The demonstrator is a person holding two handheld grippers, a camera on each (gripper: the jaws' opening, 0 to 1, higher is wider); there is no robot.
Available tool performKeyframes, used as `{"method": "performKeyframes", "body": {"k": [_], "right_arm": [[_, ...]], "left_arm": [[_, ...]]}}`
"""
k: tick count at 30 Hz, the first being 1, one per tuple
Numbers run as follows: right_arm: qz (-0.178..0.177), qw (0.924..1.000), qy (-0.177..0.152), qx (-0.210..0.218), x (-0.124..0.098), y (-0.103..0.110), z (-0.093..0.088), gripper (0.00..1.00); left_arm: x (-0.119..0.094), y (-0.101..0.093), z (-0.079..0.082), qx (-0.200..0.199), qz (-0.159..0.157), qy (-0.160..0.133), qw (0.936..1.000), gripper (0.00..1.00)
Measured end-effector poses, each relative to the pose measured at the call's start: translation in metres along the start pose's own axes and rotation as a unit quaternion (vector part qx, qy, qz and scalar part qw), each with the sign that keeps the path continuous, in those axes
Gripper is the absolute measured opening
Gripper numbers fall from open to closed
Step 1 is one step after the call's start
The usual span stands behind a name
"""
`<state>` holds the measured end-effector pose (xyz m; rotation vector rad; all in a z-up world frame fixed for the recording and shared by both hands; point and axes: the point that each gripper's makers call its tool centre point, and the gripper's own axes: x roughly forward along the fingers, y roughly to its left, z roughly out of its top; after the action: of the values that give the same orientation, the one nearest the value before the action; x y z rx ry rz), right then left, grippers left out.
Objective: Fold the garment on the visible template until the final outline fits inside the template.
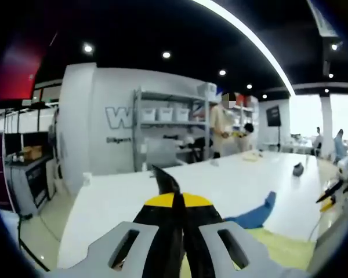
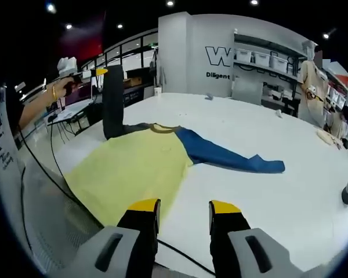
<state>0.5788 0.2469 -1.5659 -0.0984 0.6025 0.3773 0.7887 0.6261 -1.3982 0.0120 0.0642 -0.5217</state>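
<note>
Pale yellow body on the garment (image 2: pixel 130 168), with one blue sleeve (image 2: pixel 220 155), one black sleeve (image 2: pixel 112 101) and a brownish collar band (image 2: pixel 162 128). Plain white across the worktop (image 2: pixel 267 127). Black with yellow tips and grey bases on the right claw (image 2: pixel 184 209), lower centre of the right gripper view. Same black, yellow and grey on the left claw (image 1: pixel 175 202), low in the left gripper view. White wall (image 1: pixel 113 98) with grey lettering. Grey shelving (image 1: pixel 169 130) carrying white bins (image 1: pixel 165 113). Black ceiling (image 1: pixel 139 35) dotted with white lights, red patch at upper left
</note>
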Motion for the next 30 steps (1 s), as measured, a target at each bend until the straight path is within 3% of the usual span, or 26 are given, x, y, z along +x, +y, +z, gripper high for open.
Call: {"method": "performKeyframes", "body": {"k": [6, 8, 11, 13, 16, 18, 21, 27, 30], "right_arm": [[-0.011, 0.9999, -0.001, 0.008, -0.008, -0.010, -0.004, 0.29], [-0.013, 0.9999, 0.000, 0.010, -0.009, -0.013, -0.005, 0.29], [-0.017, 0.9998, 0.000, 0.014, -0.011, -0.015, -0.006, 0.29], [-0.019, 0.9997, 0.002, 0.017, -0.014, -0.017, -0.009, 0.29], [-0.023, 0.9995, 0.004, 0.023, -0.016, -0.019, -0.012, 0.29], [-0.021, 0.9994, 0.007, 0.027, -0.017, -0.018, -0.016, 0.29], [-0.020, 0.9993, 0.014, 0.030, -0.015, -0.018, -0.021, 0.29], [-0.017, 0.9991, 0.018, 0.034, -0.016, -0.015, -0.025, 0.29], [-0.016, 0.9990, 0.021, 0.037, -0.016, -0.015, -0.028, 0.29]], "left_arm": [[0.036, -0.054, -0.018, -0.006, -0.042, 0.014, 0.9990, 0.00], [0.046, -0.062, -0.025, -0.005, -0.050, 0.014, 0.9986, 0.00], [0.061, -0.085, -0.042, -0.005, -0.069, 0.028, 0.9972, 0.00], [0.067, -0.105, -0.059, -0.008, -0.092, 0.056, 0.9942, 0.00], [0.074, -0.124, -0.075, 0.023, -0.111, 0.057, 0.9920, 0.00], [0.081, -0.141, -0.107, 0.041, -0.120, 0.090, 0.9878, 0.00], [0.092, -0.155, -0.145, 0.026, -0.118, 0.111, 0.9864, 0.00], [0.098, -0.181, -0.194, 0.040, -0.143, 0.165, 0.9751, 0.00], [0.100, -0.195, -0.208, 0.048, -0.156, 0.178, 0.9705, 0.00]]}}
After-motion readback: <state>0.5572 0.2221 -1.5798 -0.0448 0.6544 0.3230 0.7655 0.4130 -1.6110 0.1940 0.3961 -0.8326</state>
